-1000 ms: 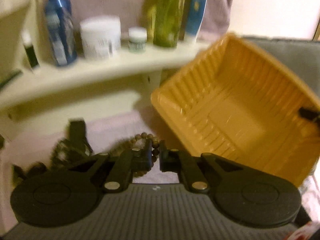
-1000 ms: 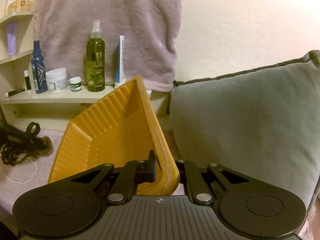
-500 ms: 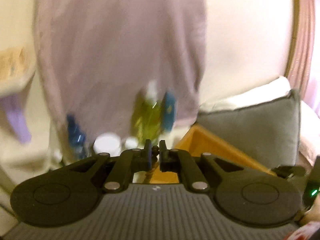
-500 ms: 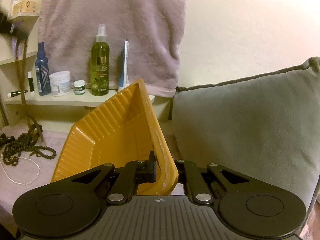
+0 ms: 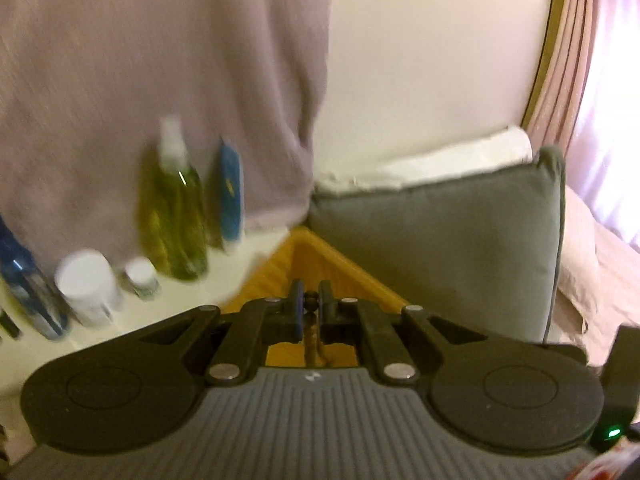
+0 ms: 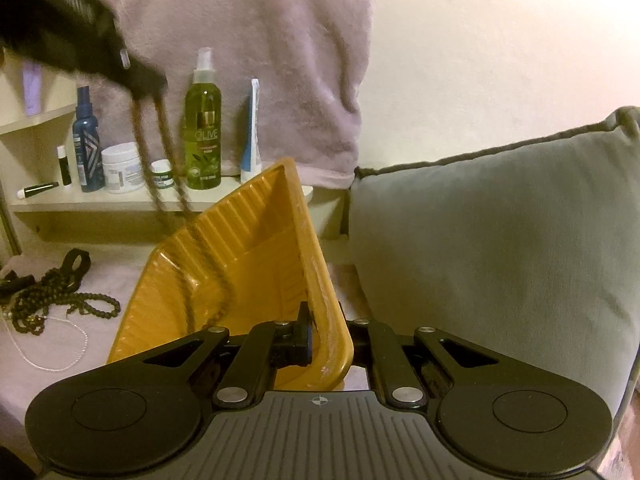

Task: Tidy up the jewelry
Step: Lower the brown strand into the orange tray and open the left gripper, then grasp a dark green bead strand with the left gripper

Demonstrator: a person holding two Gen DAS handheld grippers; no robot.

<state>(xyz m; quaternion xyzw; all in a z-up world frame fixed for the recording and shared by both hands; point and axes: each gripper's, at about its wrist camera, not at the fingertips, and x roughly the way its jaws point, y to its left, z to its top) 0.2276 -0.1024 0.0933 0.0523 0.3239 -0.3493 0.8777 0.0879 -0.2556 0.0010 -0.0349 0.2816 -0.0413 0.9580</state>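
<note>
A grey cushion (image 6: 492, 248) sits against the wall. A pale towel (image 6: 256, 52) hangs above a shelf (image 6: 100, 200) holding a green spray bottle (image 6: 203, 136), a blue bottle (image 6: 86, 148) and a white jar (image 6: 122, 168).

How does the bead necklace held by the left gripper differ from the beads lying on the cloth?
The held necklace hangs in long straight strands from the left gripper, its lower end inside the orange tray; the loose beads lie coiled in a heap on the cloth, outside the tray, untouched. Both are dark brown beads.
</note>
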